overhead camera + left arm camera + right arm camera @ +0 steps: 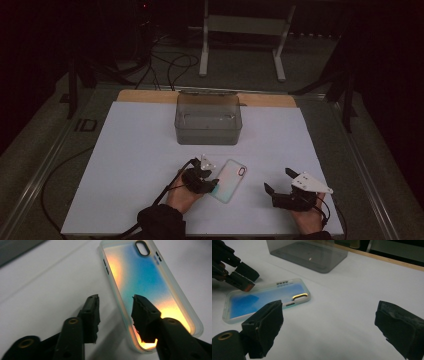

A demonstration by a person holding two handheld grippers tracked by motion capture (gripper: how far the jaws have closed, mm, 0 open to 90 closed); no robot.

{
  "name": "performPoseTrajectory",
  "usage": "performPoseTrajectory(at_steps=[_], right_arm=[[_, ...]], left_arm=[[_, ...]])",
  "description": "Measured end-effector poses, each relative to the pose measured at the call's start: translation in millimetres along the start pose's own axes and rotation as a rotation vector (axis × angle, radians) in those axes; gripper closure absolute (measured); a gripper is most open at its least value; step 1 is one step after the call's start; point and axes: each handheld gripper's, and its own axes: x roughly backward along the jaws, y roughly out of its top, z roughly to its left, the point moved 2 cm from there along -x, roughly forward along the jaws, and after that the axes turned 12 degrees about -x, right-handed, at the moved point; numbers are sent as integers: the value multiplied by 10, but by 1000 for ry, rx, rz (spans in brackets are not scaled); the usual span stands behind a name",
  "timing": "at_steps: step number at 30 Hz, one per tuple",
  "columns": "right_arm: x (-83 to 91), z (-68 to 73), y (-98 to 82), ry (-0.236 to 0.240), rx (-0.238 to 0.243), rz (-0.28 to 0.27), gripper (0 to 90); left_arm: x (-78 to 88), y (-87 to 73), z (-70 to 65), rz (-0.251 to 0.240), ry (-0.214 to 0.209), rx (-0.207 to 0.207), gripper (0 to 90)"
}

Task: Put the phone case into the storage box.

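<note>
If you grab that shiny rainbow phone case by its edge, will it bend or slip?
The phone case looks like a thin empty shell with a soft, see-through rim, so it is probably light and may flex a little. Its glossy back could be slippery. It lies flat on the white table, so the left gripper, straddling one long edge, will likely tilt it up.

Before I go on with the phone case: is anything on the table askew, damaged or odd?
Nothing is spilled or broken. The phone case lies flat but skewed to the sheet's edges, inside up. The left gripper straddles its long side wall near one end. The pads look ragged and chipped. The clear bin stands upright.
</note>
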Motion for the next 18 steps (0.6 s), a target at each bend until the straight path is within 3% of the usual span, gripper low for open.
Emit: performPoseTrajectory(at_steps=[5, 7, 8, 18], right_arm=[[-5, 1, -2, -2, -1, 4, 80], [-10, 5, -3, -2, -1, 5, 80], [-10, 11, -4, 0, -1, 7, 80], [-17, 15, -6, 6, 3, 16, 80]], left_arm=[[-22, 10, 14, 26, -30, 38, 733], [-30, 26, -11, 25, -47, 34, 813], [-31, 37, -31, 33, -29, 24, 845], [-34, 61, -47, 43, 4, 10, 890]])
